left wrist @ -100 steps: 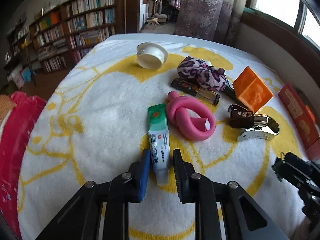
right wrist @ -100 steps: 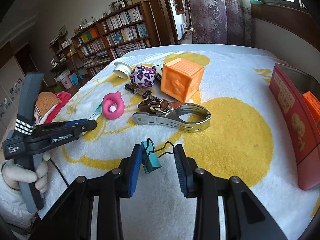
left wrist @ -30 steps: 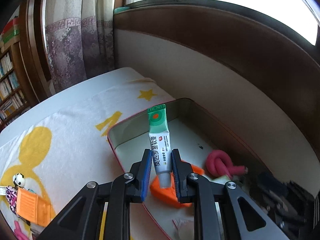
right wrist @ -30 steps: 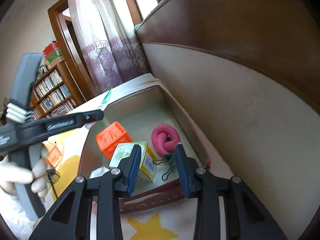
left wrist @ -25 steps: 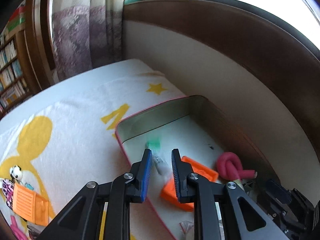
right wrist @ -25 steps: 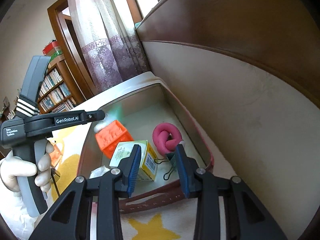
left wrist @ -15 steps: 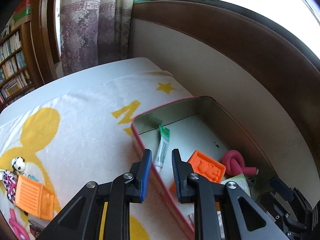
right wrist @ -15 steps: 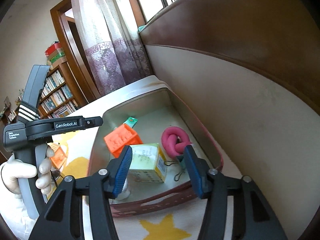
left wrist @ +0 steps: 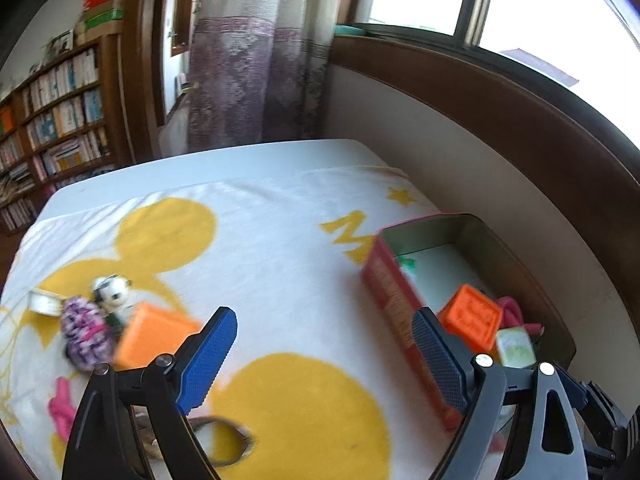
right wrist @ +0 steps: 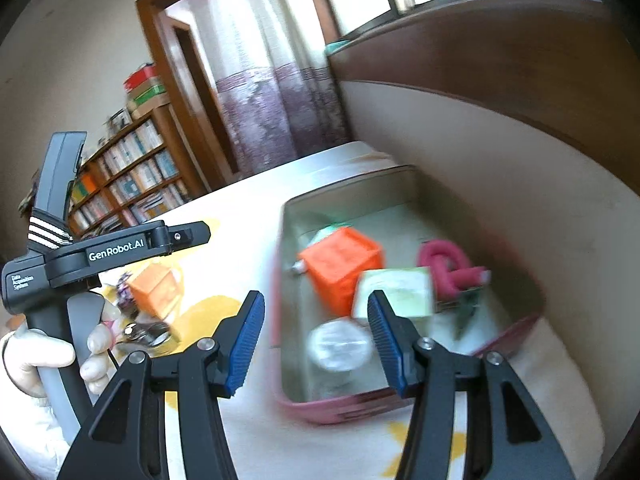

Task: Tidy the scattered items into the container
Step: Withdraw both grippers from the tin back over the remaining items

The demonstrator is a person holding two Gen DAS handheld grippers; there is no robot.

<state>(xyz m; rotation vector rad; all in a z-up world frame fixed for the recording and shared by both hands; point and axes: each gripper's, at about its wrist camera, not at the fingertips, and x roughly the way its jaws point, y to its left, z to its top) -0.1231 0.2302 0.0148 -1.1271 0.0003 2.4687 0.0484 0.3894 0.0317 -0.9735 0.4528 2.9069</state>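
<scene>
Now that the toothpaste tube [left wrist: 407, 263] and binder clip [right wrist: 466, 307] lie inside the tin [left wrist: 520, 280], both grippers' fingers are released, empty; items beside the tin remain to be collected.

- The red tin [left wrist: 394, 292] is smeared by motion; the print along its side can't be read.
- A green-tipped item [left wrist: 406, 263] at the tin's far end is only a blur behind the wall.
- The pale green box [right wrist: 394, 292] has its lower corner covered by the right gripper's finger [right wrist: 384, 336].
- A round clear thing [right wrist: 340, 344] in the tin is too blurred to name.
- A metal piece [left wrist: 224, 440] is mostly hidden behind the left gripper's frame.
</scene>
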